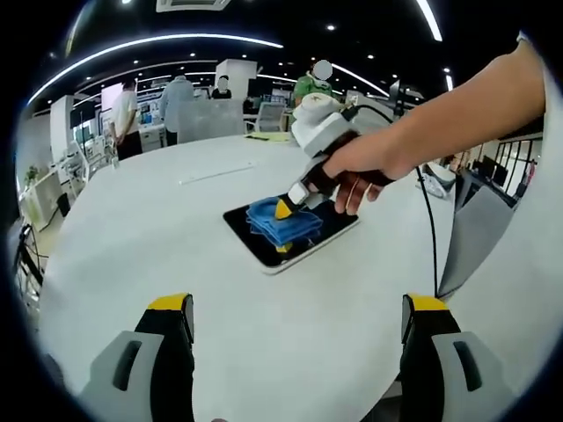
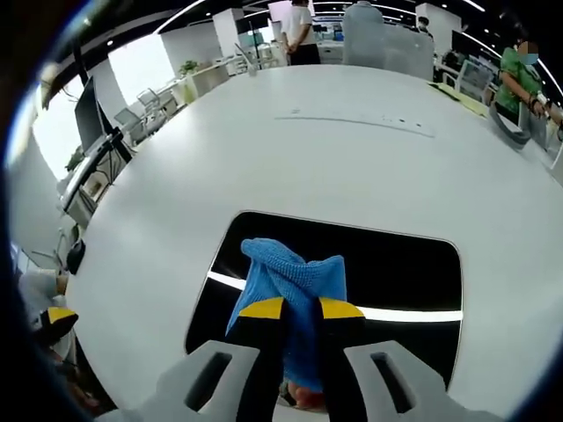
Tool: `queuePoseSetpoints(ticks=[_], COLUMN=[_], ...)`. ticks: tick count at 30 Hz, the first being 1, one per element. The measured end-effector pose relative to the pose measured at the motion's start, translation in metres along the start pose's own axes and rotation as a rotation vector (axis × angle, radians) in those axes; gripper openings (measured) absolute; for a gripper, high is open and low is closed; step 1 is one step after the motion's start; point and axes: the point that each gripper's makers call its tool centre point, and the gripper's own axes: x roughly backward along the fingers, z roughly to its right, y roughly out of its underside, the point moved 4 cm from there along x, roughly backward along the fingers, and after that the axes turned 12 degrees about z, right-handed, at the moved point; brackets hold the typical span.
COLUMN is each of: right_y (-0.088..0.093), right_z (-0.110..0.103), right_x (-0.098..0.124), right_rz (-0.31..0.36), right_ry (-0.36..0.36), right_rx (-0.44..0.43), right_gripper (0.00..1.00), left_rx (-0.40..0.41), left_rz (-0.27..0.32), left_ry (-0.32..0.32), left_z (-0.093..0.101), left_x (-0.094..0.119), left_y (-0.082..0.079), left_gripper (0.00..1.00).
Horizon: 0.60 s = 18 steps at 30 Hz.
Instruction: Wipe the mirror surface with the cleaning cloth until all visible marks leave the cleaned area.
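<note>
Left gripper (image 1: 297, 325) jaws wide apart; right gripper (image 2: 302, 309) jaws pinched.

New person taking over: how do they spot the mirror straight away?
Start at the big round white table. Near its middle lies the mirror, a flat dark rectangle with rounded corners. It's the only dark glossy thing there, and the right gripper presses a blue cloth onto it.

Left gripper view: set back, low over the table (image 1: 132, 229), facing the mirror (image 1: 290, 230). Right gripper view: close above it, looking down. Both share the mirror (image 2: 396, 264).
</note>
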Motion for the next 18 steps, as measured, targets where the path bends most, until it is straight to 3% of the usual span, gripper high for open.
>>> queuePoseSetpoints(ticks=[18], right_y=[-0.003], right_z=[-0.014], right_x=[-0.001], right_rz=[-0.005], right_ry=[-0.022], right_rx=[-0.062], right_gripper=[0.09], left_rx=[0.001], left_rz=[0.008], left_ry=[-0.014], left_z=[-0.007], left_x=[0.002], left_y=[-0.003], left_gripper=[0.99])
